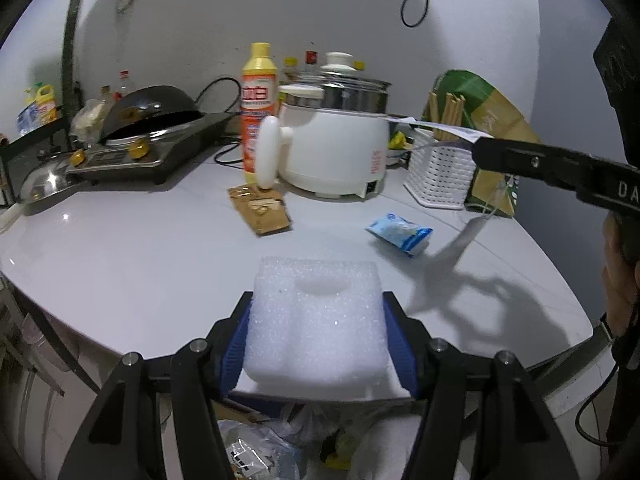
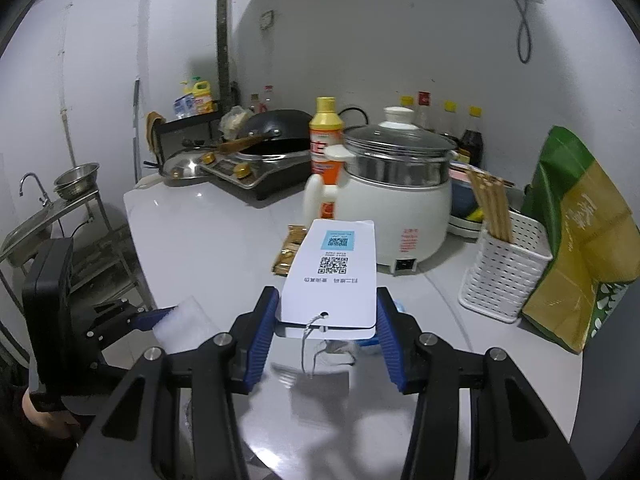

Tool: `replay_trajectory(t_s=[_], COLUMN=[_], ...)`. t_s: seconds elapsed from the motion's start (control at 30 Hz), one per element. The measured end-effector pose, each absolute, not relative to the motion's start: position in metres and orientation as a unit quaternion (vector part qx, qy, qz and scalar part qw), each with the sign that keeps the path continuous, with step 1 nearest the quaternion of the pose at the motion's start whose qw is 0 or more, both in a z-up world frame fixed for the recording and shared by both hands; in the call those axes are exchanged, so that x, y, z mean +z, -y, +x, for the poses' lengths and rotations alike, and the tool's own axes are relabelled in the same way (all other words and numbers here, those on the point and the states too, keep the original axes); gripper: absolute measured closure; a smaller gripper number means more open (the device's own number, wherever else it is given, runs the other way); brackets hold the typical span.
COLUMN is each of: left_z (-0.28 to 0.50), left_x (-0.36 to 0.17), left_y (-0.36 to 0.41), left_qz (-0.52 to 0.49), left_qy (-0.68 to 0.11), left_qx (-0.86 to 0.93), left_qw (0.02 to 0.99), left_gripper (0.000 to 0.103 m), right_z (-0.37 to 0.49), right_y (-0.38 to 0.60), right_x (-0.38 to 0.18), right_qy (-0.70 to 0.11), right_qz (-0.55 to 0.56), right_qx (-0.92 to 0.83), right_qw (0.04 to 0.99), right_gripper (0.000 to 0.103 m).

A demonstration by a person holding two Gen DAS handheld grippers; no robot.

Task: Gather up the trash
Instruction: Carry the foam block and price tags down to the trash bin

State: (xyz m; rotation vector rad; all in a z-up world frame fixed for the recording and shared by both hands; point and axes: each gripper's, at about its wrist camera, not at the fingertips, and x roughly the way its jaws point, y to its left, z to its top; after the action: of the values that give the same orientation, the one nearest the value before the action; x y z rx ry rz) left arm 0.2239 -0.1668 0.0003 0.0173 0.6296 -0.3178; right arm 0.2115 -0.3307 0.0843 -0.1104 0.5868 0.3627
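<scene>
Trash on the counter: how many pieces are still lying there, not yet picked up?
2: a brown wrapper in front of the orange bottle, and a blue packet near the white basket. More may be hidden.

White countertop [image 1: 120, 264] — brown packet [image 1: 260, 210], blue wrapper [image 1: 400, 234], electric cooker [image 1: 336, 152].

Grey walls [image 2: 400, 40], glossy white countertop [image 1: 120, 260].

Small home kitchen, pale counter [image 2: 208, 240] against a white wall, wok [image 2: 276, 130] on a portable stove [image 2: 256, 174], white electric cooker [image 2: 394, 200] with glass lid, sauce bottles [image 2: 474, 128], chopstick basket [image 2: 506, 268], steel sink [image 2: 36, 220] with tap at the side
</scene>
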Motion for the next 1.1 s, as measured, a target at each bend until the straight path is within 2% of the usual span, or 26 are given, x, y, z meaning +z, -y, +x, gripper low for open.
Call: replay_trajectory(t_s=[1.1], left_z=[0.154], left_x=[-0.021], left_y=[-0.001], left_qz=[-0.067], left_qy=[-0.294], left_qx=[-0.028], left_qw=[0.953], left_gripper=[0.042], right_z=[0.182], right_y=[0.144], right_x=[0.073], right_qy=[-0.29], right_qz=[-0.13], right_qx=[0.31], right_qw=[0.896], right_gripper=[0.057])
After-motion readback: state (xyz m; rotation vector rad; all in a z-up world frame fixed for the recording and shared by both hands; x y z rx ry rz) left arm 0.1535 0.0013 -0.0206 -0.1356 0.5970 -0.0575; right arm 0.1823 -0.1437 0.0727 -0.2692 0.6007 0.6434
